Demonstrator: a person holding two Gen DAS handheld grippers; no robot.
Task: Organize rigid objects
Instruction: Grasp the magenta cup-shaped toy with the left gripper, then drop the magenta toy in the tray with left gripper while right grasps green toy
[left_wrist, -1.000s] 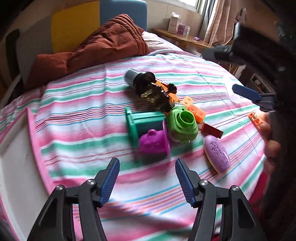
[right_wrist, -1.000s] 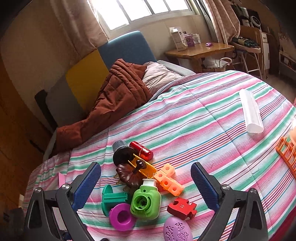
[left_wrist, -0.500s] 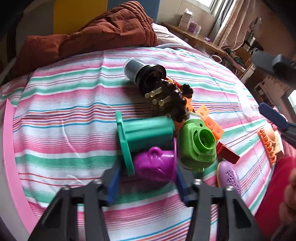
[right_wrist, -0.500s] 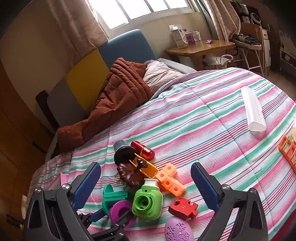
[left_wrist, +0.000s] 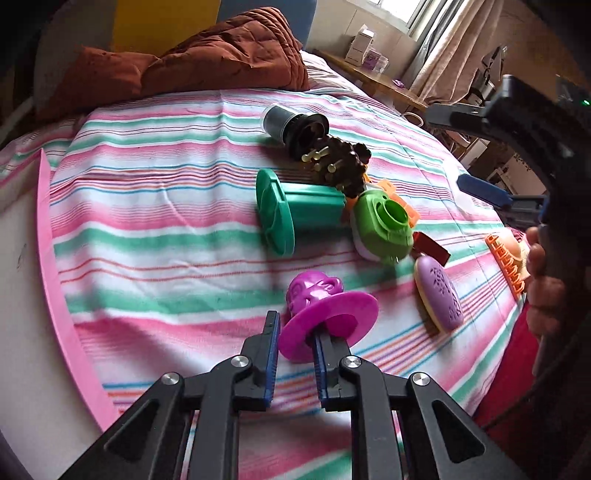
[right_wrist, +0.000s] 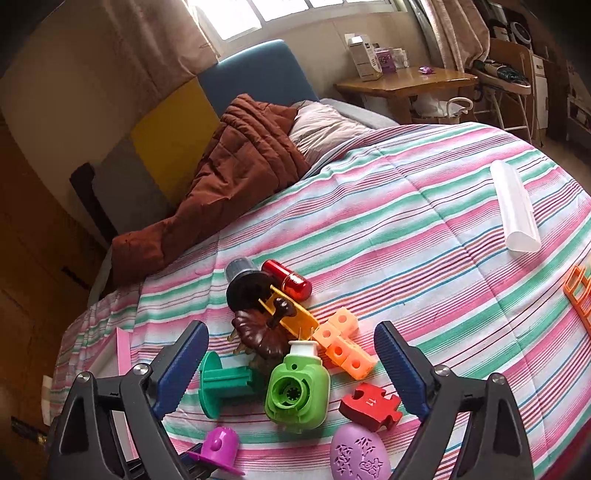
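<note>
Nearest in the left wrist view, the left gripper is seen clamped on the flat brim of a magenta hat-shaped toy, one blue pad on each face of the brim. The toy is held off the striped bedspread, crown pointing away, on the near side of the green camera toy, which serves as landmark.

The right gripper is seen with its jaws spread wide and nothing between them; the green camera toy is framed in the gap.

- Just near-right of the camera: a purple oval piece and a red puzzle piece, both flat on the bedspread.
- Just left of the camera: a teal spool on its side, apparently touching it.
- Directly behind the camera: a dark brown toy, with orange linked cubes to the right of it.
- Farther behind: a yellow strip, a black-and-grey cylinder and a red capsule, clustered together.
- Well right of the camera: an orange rack-like piece at the frame edge, and a white tube farther back.
- Far behind: a brown quilt bunched at the head of the bed, and a wooden side table by the window.
</note>
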